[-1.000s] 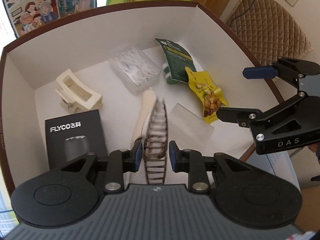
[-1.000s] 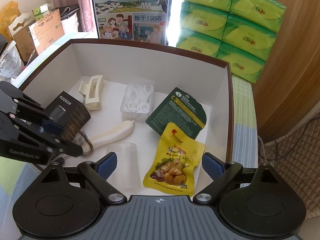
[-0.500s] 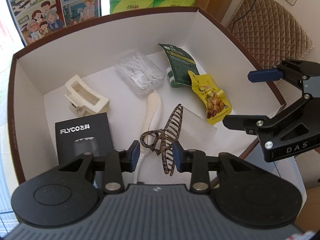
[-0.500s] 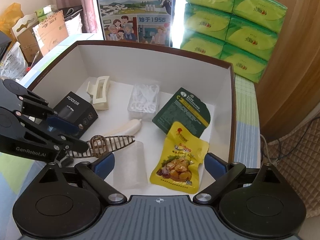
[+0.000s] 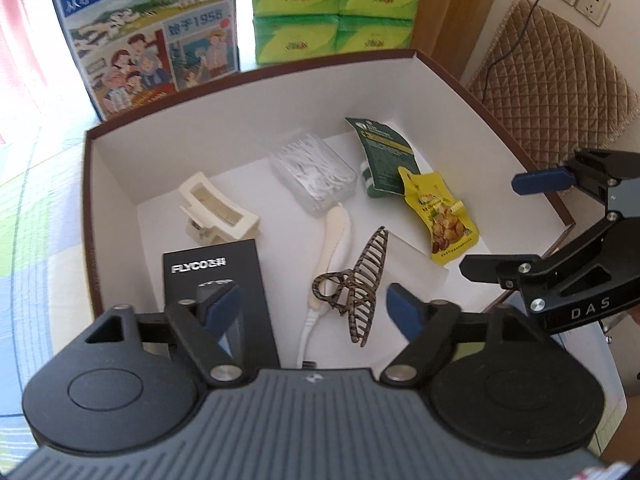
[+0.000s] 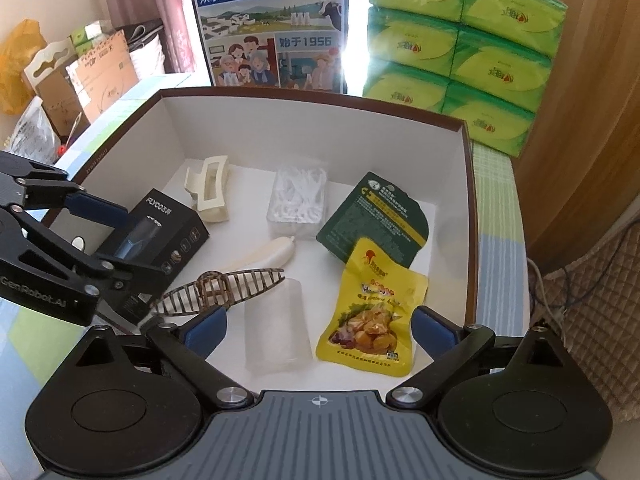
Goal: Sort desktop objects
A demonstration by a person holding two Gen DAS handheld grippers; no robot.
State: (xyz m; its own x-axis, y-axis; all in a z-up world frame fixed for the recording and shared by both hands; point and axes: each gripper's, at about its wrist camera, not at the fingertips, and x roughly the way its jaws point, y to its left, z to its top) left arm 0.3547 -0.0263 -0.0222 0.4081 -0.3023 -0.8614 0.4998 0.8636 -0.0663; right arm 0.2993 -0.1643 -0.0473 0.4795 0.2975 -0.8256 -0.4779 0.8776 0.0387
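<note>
Evidently the placing step is finishing: the tortoiseshell hair claw is lying on the floor of the box, free of both tools, so I judge this item as sorted. The left gripper is standing with its jaws spread wide and holding nothing; the claw is sitting just ahead of its blue pads, between them but touching neither. The right gripper is likewise hanging wide and empty above the near edge of the box.

Seen from the right tongs, the claw is resting just beyond and to the left of the left pad, lying across a cream handle and touching a clear plastic packet. Directly ahead between the right jaws are lying that packet and a yellow snack pouch, with a dark green pouch further out. A black FLYCO box is lying partly under the left tongs' left finger.

Next, as I judge it, the left tool needs lifting straight back without catching the claw's teeth, then a new item must be sought outside the box; none is showing clearly.
</note>
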